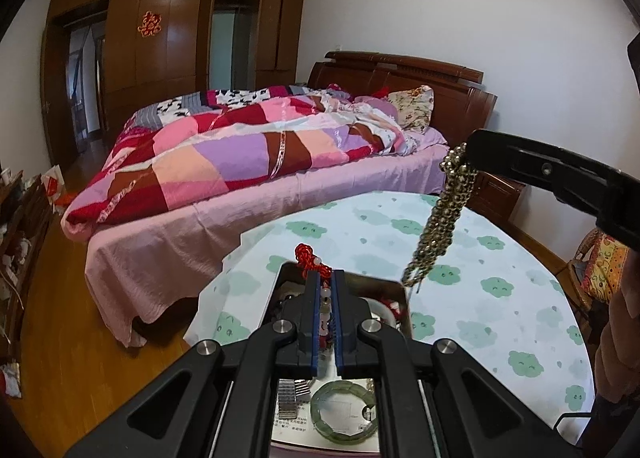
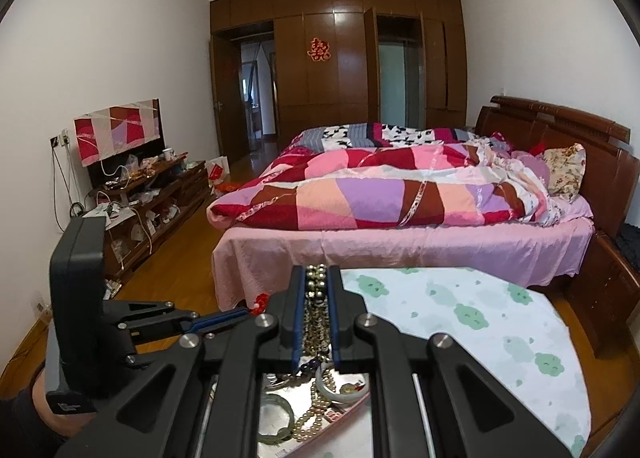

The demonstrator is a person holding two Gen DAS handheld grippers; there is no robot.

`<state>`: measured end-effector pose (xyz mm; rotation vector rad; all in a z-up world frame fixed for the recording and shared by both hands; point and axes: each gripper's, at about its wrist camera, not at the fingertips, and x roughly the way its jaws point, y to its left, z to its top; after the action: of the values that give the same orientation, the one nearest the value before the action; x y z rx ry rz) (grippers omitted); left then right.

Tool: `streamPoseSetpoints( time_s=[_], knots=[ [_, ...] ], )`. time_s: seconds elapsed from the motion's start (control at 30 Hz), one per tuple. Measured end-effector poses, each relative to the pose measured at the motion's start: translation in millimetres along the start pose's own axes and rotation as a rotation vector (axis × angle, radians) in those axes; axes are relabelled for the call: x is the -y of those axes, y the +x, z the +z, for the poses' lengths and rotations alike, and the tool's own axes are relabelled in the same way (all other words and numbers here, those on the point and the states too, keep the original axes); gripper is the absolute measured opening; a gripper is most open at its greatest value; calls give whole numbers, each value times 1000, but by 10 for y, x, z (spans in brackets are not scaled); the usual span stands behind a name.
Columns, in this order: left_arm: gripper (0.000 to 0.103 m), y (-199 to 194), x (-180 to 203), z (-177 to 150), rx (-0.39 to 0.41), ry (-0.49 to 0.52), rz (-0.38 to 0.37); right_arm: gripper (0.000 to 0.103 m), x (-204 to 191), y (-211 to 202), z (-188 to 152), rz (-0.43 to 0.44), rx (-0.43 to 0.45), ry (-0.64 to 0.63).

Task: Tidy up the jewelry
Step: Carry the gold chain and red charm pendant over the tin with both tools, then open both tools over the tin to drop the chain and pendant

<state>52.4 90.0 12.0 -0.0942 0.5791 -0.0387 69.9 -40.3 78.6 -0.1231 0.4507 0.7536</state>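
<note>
left view only: we see our right tool (image 1: pixel 466 148) dangling gold bead strands (image 1: pixel 434 226) at right | right view: left tool (image 2: pixel 244 312) pinches red cord (image 2: pixel 261 303) | tray (image 2: pixel 276 388) on bench (image 2: pixel 480 322)

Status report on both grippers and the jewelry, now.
Left gripper shut on red cord bracelet. Right gripper shut on brass bead strand, dangling over tray. Nothing blocking.

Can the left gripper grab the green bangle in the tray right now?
Probably not yet. The left gripper is shut on a red cord with pale beads, so its jaws are full. The green bangle lies uncovered in the tray just beneath it.
</note>
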Motion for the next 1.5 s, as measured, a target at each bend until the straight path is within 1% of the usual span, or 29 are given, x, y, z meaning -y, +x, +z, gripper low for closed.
streamPoseSetpoints(
  time_s=[0.33, 0.63, 0.93, 1.2, 1.5],
  knots=[
    [4, 103, -69, -196, -53, -33, 25, 13, -42, 217, -226, 34, -82, 31],
    [4, 234, -14, -360, -95, -5, 78, 13, -83, 490, -490, 51, -166, 59],
    [4, 361, -108, -450, -135, -24, 90, 13, -75, 671, -697, 41, -242, 59],
    [4, 451, -115, -518, -163, -30, 94, 13, -68, 801, -848, 29, -298, 58],
    [4, 519, -151, -564, -182, -39, 100, 13, -64, 876, -948, 20, -330, 62]
  ],
)
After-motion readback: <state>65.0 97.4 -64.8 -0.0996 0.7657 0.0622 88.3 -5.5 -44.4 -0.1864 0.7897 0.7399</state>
